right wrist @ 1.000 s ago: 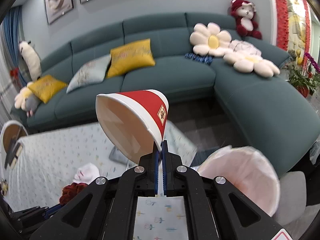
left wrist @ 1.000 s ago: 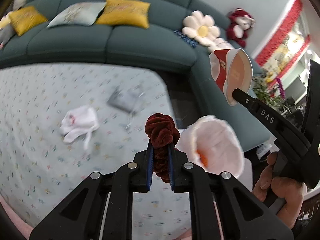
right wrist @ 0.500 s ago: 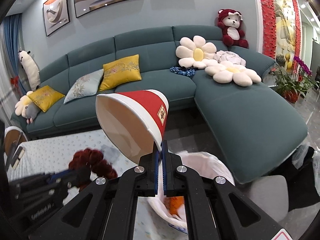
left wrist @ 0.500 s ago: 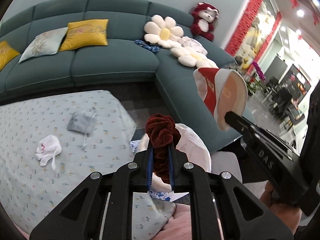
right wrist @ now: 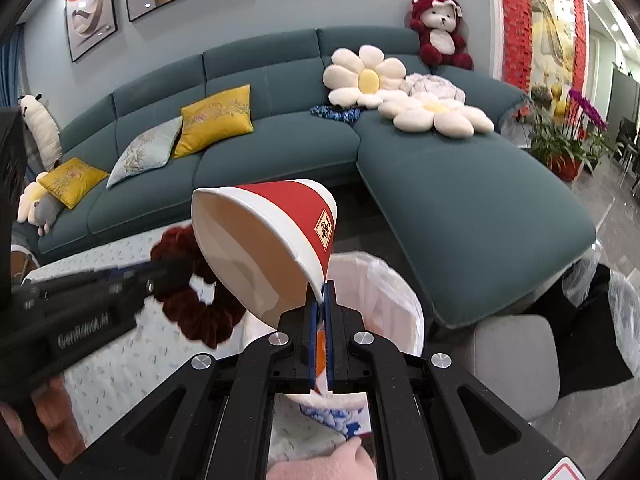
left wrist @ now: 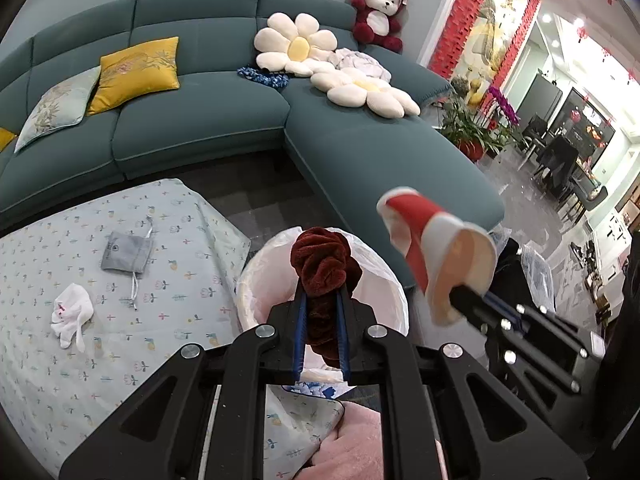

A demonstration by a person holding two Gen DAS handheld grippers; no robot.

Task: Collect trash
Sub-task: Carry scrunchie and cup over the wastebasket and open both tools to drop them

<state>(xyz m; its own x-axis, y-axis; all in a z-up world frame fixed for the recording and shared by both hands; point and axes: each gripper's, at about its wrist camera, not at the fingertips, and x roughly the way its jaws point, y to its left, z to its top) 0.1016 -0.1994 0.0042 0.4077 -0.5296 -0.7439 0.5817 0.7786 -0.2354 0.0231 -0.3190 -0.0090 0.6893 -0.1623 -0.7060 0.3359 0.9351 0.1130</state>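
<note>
My left gripper (left wrist: 322,300) is shut on a dark red velvet scrunchie (left wrist: 325,264) and holds it over the bin. The scrunchie also shows in the right wrist view (right wrist: 200,312), hanging from the left gripper (right wrist: 176,270). My right gripper (right wrist: 320,304) is shut on the rim of a red and white paper cup (right wrist: 272,240), tilted on its side above the bin; the cup shows in the left wrist view (left wrist: 436,252). The bin (left wrist: 256,280) is round with a white plastic liner (right wrist: 384,292), standing beside the table.
A low table with a patterned cloth (left wrist: 60,352) holds a grey drawstring pouch (left wrist: 126,250) and a crumpled white tissue (left wrist: 72,316). A teal corner sofa (left wrist: 360,152) with cushions stands behind. A grey stool (right wrist: 516,360) and bagged items (right wrist: 592,320) stand right of the bin.
Both grippers have swung right from over the table to above the lined bin, still holding the scrunchie and the cup. The cup has come lower and closer to the bin.
</note>
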